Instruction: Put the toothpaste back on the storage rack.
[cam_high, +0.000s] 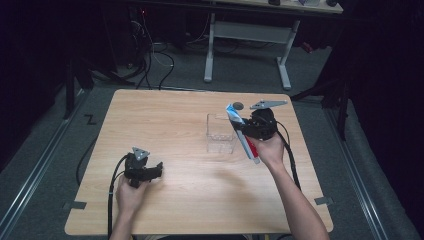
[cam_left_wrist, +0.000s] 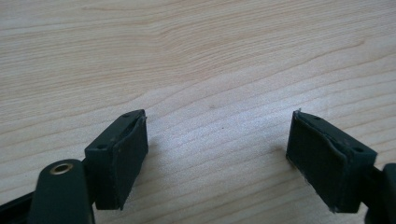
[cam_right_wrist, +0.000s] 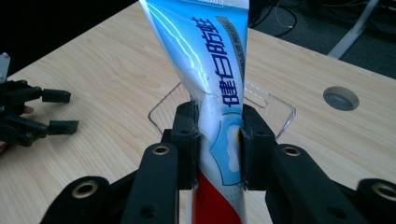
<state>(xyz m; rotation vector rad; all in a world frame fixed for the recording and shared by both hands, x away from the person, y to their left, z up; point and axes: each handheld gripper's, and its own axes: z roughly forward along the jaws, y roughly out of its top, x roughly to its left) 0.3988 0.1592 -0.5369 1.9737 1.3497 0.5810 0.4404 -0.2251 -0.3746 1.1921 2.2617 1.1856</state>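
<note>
Judging by its creased, flattened body, the toothpaste tube (cam_right_wrist: 219, 93) is light, soft and slick, best pinched mid-body, where the right gripper (cam_right_wrist: 218, 140) clamps it above the clear box (cam_right_wrist: 280, 112). It is blue-white with a red end; the left gripper (cam_left_wrist: 217, 149) rests spread wide, holding nothing

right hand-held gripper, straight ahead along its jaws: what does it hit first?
Probably the clear plastic box. The right hand-held gripper is shut on the toothpaste tube, and the box sits just beyond its jaws. Depth is unclear; it may pass above the rim.
</note>
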